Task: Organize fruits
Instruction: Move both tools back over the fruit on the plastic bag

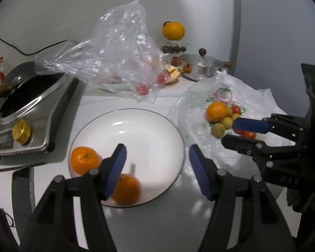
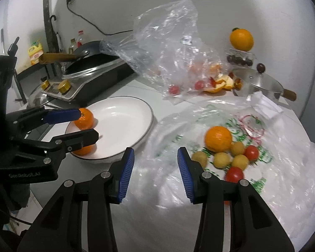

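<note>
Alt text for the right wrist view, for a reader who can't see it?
The open right gripper hovers over a plastic bag holding an orange, yellow fruits and tomatoes. To its left, the open left gripper reaches over a white plate with two oranges.
</note>
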Available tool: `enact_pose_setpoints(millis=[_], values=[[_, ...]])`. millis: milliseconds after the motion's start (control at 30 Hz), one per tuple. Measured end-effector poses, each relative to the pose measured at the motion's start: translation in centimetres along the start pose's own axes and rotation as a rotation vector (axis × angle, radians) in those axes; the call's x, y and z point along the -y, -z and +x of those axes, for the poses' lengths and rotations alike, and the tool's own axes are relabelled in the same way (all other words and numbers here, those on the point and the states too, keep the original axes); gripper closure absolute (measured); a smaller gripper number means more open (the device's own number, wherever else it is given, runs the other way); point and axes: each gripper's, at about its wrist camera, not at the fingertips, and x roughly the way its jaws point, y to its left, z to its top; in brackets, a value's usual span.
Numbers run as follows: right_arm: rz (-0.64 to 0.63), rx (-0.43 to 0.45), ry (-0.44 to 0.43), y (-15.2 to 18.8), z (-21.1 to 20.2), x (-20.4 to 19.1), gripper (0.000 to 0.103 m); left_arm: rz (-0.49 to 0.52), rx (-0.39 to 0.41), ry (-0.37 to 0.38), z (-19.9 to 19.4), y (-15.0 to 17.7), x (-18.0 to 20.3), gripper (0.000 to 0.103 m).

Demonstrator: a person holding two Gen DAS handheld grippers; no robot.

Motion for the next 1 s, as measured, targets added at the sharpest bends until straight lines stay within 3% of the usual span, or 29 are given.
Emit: enact_pose_setpoints(millis=[467,1000], values=[[0.070,0.003,0.048,2.5,-1.9,4.7,0.058,0.050,-0.020,0.031,1.2,-0.6,4.5,0.039],[0.121,-0.065,0.112,4.5,-0.9,7.7,0.058,0.086,-0.044,0.050,2.3,-0.8,7.0,0.039]])
